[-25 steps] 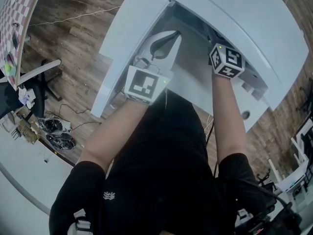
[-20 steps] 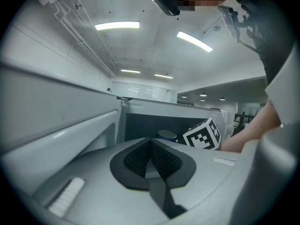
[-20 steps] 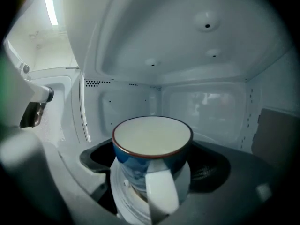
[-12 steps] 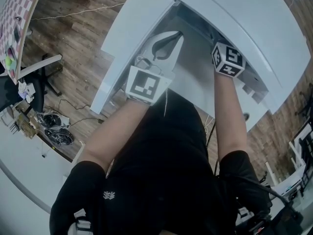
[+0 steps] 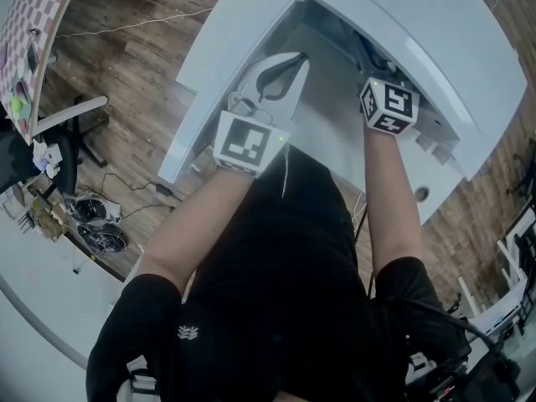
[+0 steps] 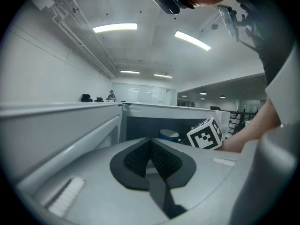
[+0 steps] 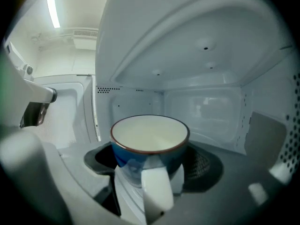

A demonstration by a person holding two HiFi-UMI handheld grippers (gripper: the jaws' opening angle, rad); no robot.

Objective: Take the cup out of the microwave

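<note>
The cup [image 7: 150, 135] is blue outside and white inside, with a brown rim and a white handle [image 7: 157, 191] that faces the camera. It stands inside the white microwave [image 7: 211, 102]. My right gripper [image 7: 151, 159] has just been closing with the cup between its jaws, and the dark pads [image 7: 202, 165] sit against its sides. In the head view only that gripper's marker cube [image 5: 389, 105] shows, at the microwave's mouth. My left gripper [image 5: 283, 67] hangs before the open door [image 5: 226, 57], shut and empty. The left gripper view shows the cup [image 6: 168, 135] beyond the left gripper [image 6: 151, 146].
The microwave [image 5: 419, 32] has its door swung out to the left. The cavity's walls and ceiling close in around the cup. A wooden floor [image 5: 126, 65] with cables, a chair base [image 5: 71, 132] and a desk edge lies to the left.
The right gripper's marker cube has shifted slightly back towards the person. The left gripper has stayed where it was.
</note>
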